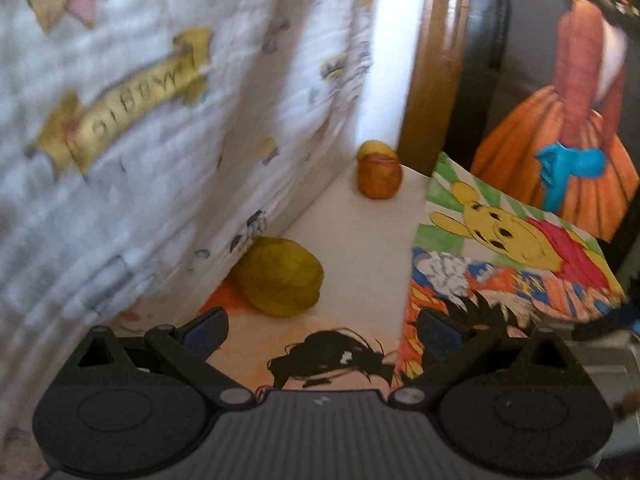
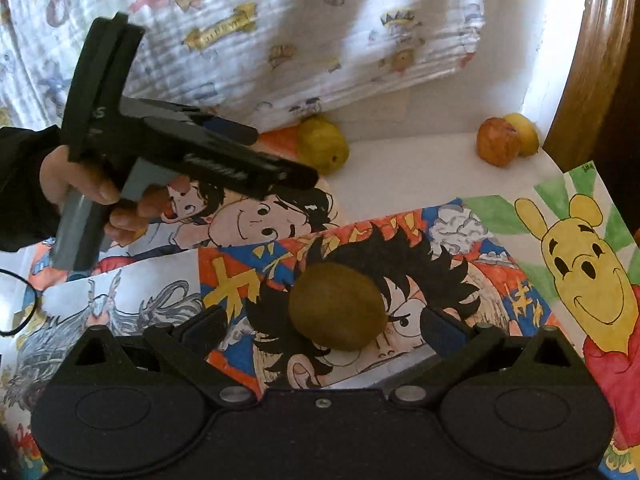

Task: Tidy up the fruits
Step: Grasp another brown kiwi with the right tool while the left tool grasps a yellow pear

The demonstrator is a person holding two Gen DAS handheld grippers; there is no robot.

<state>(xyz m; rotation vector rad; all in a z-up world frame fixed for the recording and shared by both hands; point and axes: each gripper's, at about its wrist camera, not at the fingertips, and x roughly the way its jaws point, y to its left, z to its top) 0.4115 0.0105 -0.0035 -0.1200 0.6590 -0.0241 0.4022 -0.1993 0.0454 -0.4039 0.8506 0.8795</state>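
A yellow-green pear (image 1: pixel 282 276) (image 2: pixel 323 145) lies against the hanging printed cloth (image 1: pixel 160 120), just ahead of my open left gripper (image 1: pixel 320 330), whose jaws hold nothing. Farther back an orange-red fruit (image 1: pixel 378 176) (image 2: pixel 498 142) sits touching a yellow fruit (image 1: pixel 378 148) (image 2: pixel 524 132). A brown kiwi (image 2: pixel 338 306) rests on a comic drawing between the spread fingers of my right gripper (image 2: pixel 324 330), which is open; the pads stand clear of it. In the right wrist view, a hand holds the left gripper (image 2: pixel 276 156) pointing at the pear.
Colourful cartoon drawings (image 2: pixel 580 272) (image 1: pixel 512 248) cover the white table (image 2: pixel 400 168). A wooden frame (image 1: pixel 436 60) (image 2: pixel 592 60) curves at the back right. The cloth (image 2: pixel 280 32) hangs along the back. Black-rimmed glasses (image 2: pixel 16 304) lie at the left edge.
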